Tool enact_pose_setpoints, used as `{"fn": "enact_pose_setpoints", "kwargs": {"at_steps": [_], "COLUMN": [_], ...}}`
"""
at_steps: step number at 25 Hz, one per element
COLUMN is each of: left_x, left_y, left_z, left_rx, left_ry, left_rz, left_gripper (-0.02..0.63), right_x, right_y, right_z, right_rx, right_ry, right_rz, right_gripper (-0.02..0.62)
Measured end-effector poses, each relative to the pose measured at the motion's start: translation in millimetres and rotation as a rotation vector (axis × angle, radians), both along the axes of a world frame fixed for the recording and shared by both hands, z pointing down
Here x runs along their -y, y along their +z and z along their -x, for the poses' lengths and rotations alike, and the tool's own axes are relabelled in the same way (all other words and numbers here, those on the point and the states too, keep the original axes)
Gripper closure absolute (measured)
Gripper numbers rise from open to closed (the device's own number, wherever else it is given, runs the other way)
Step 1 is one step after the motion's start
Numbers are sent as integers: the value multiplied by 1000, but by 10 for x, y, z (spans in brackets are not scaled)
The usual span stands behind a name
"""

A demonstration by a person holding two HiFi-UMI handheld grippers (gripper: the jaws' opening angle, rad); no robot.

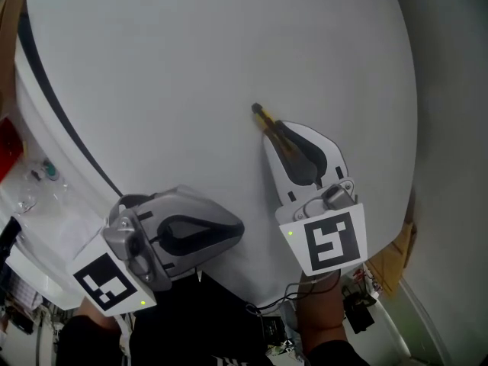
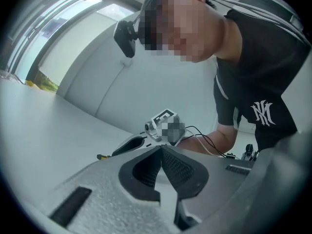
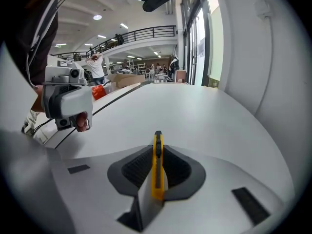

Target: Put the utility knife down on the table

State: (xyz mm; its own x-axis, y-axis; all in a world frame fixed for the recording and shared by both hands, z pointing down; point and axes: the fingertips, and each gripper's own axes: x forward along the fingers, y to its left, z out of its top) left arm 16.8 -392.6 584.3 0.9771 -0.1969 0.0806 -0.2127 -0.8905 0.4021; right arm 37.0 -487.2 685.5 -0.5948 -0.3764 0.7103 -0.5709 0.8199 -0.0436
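A yellow and black utility knife [image 1: 264,118] sticks out forward from my right gripper [image 1: 282,134], which is shut on it over the white round table [image 1: 191,59]. In the right gripper view the knife [image 3: 157,165] stands on edge between the dark pads [image 3: 176,168], its tip pointing away across the table. Whether the tip touches the table I cannot tell. My left gripper [image 1: 238,230] hovers at the table's near edge, shut with nothing in it; its pads [image 2: 179,169] meet in the left gripper view. That view also shows the right gripper [image 2: 127,145] and the knife tip [image 2: 101,156].
Off the table's left edge lie a red item [image 1: 8,147] and clear plastic bags [image 1: 38,185]. Cables [image 1: 271,330] hang below the near edge. Brown cardboard [image 1: 398,254] shows at the right. A person leans over the table in the left gripper view.
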Motion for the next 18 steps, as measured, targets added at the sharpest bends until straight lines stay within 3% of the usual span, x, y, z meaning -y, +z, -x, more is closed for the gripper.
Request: {"fn": "enact_pose_setpoints", "kwargs": {"at_steps": [11, 18], "left_x": [-85, -214], "left_y": [-140, -181], "left_z": [11, 53], "left_rx": [8, 18], "left_ry": [5, -3], "left_rz": [-33, -52], "left_gripper": [600, 600], "right_x": [5, 21], "right_y": [43, -110], "right_z": [-6, -15], "right_rx": [-95, -11], "right_ry": [-5, 33], "right_rz": [-14, -31], "right_gripper": [540, 514]}}
